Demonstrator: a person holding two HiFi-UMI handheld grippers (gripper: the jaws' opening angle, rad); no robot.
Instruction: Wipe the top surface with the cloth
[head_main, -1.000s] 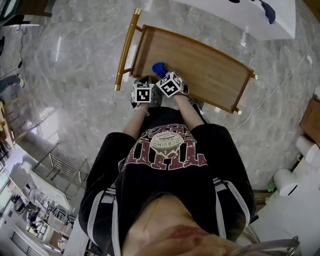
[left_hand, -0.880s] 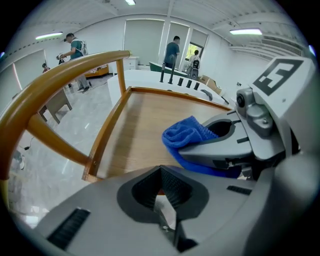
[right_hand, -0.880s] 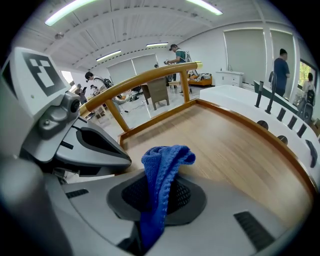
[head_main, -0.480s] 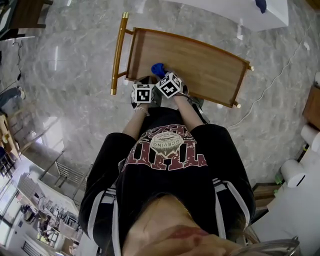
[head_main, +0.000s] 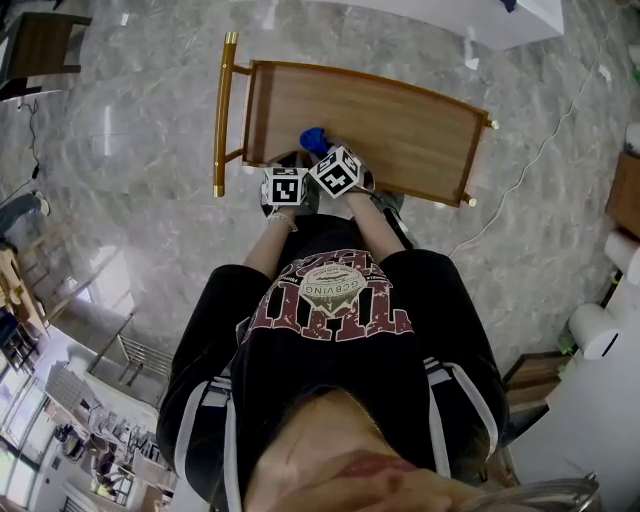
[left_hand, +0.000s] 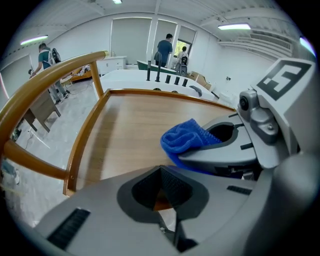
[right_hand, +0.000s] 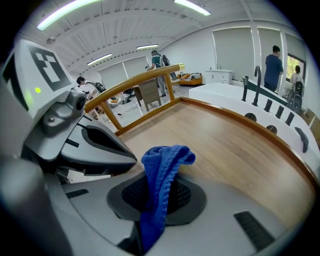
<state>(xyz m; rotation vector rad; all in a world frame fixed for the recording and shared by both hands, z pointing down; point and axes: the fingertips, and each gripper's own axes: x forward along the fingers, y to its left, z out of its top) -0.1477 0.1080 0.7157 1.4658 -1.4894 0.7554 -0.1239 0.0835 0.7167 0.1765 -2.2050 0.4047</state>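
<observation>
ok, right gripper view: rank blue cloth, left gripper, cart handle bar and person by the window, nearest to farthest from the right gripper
1. blue cloth, clamped in the jaws.
2. left gripper, close beside, at left.
3. cart handle bar, across the wooden top, left.
4. person by the window, far back at right.

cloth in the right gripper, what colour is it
Blue. The cloth shows best in the right gripper view.

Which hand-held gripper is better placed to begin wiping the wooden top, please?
The right hand-held gripper: its jaws are shut on the blue cloth, just over the wooden top's near edge. The left hand-held gripper is shut on nothing beside it.
</observation>
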